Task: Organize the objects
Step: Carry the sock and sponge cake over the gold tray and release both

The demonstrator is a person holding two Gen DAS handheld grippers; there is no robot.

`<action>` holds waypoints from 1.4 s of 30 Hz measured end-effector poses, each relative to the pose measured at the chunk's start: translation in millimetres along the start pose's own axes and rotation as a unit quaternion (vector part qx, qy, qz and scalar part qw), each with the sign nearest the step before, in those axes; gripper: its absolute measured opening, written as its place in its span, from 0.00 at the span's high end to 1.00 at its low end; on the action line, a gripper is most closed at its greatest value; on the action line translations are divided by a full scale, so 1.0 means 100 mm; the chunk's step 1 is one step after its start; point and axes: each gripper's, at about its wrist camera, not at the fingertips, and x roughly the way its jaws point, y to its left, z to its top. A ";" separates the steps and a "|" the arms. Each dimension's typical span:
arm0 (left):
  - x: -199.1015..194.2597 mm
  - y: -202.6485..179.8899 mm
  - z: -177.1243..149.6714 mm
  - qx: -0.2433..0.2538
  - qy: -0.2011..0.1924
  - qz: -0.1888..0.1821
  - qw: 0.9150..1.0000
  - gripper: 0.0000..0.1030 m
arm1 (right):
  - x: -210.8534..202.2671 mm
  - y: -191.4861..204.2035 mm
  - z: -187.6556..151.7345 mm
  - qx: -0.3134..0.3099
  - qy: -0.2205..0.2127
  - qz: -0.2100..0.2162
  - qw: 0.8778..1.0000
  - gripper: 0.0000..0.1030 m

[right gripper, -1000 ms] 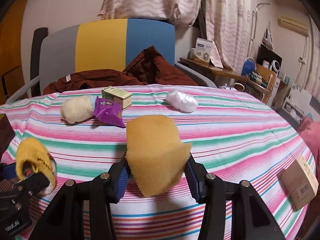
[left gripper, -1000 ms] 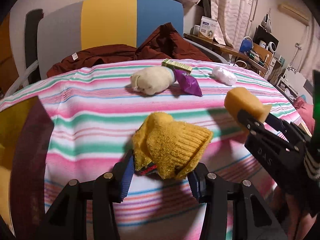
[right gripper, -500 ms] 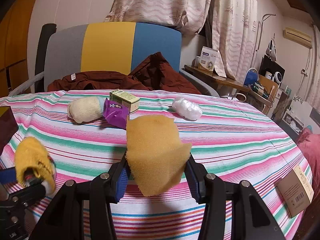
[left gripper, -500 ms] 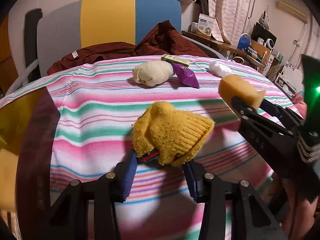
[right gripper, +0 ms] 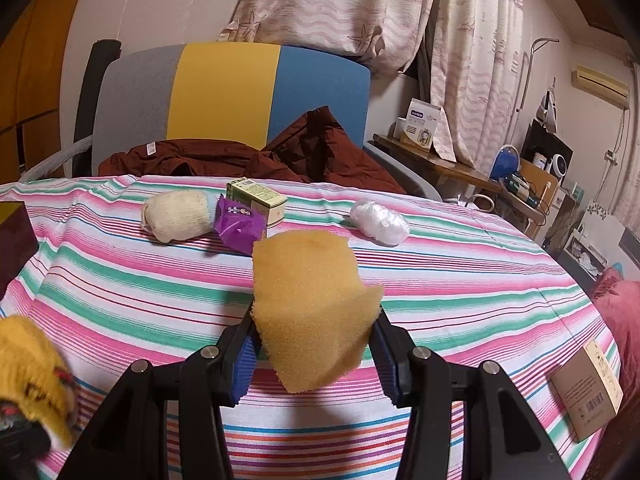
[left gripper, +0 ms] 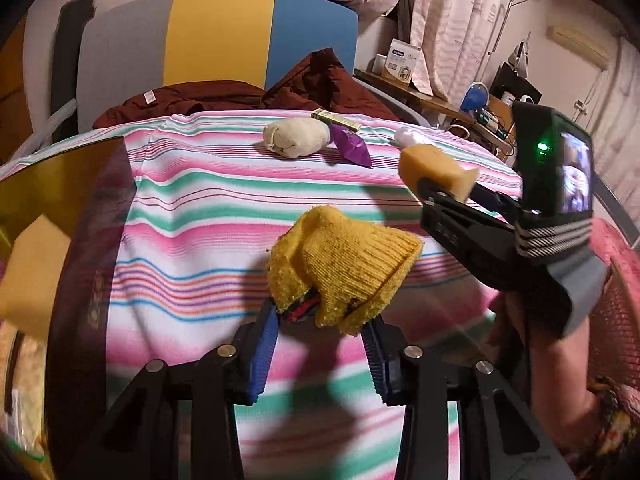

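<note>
Two blue-padded fingers point(left gripper: 262, 346) of the left gripper point(left gripper: 320, 344), from the left wrist view, clamped on a mustard knit sock bundle point(left gripper: 344, 264) with a red-and-black bit at its base; jaws just now closing further than a second ago, bundle squeezed narrower. Held above the striped tablecloth point(left gripper: 192, 208) (dark translucent bin point(left gripper: 92, 216) now larger at left). Right gripper point(left gripper: 444, 188) at right, nearer than before, with camera body showing.

From the right wrist view, right gripper point(right gripper: 316, 354) pinching an orange sponge point(right gripper: 312, 304), grip unchanged. Beyond on the cloth: cream sock roll point(right gripper: 176, 218), purple packet point(right gripper: 240, 228), green box point(right gripper: 258, 200) touching the packet, white plastic wad point(right gripper: 380, 222) apart. Brown carton point(right gripper: 588, 392) at right edge.
</note>
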 end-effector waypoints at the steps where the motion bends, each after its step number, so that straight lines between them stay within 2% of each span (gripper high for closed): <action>1: -0.04 -0.01 -0.02 -0.002 -0.002 -0.004 1.000 0.60 | -0.01 0.00 0.00 -0.001 -0.002 0.000 1.000 0.51; 6: -0.31 0.07 -0.04 -0.019 -0.022 -0.014 0.999 0.60 | -0.04 0.01 0.00 -0.003 -0.008 0.003 1.000 0.51; 10: -0.57 0.23 0.02 -0.042 -0.048 -0.009 0.998 0.60 | -0.04 0.02 0.01 -0.007 -0.009 0.005 1.000 0.51; 15: -0.85 0.57 0.09 -0.082 -0.081 0.014 0.993 0.60 | -0.03 0.04 0.01 -0.011 -0.006 0.004 1.000 0.51; 21: -1.01 1.11 0.15 -0.142 -0.093 0.053 0.984 0.60 | -0.03 0.06 0.01 -0.015 -0.007 0.002 1.000 0.51; 28: -1.04 1.79 0.28 -0.201 -0.084 0.094 0.972 0.60 | -0.02 0.12 0.01 -0.028 -0.002 -0.004 1.000 0.51; 34: -0.86 2.29 0.34 -0.245 -0.037 0.115 0.962 0.60 | -0.01 0.17 0.00 -0.042 -0.001 -0.008 0.999 0.51; 37: -0.82 2.43 0.30 -0.266 -0.029 0.120 0.956 0.60 | -0.01 0.18 0.00 -0.046 -0.001 -0.009 0.999 0.51; 42: -0.84 2.55 0.22 -0.292 -0.030 0.137 0.946 0.49 | -0.05 0.18 0.00 -0.046 -0.011 -0.008 0.999 0.51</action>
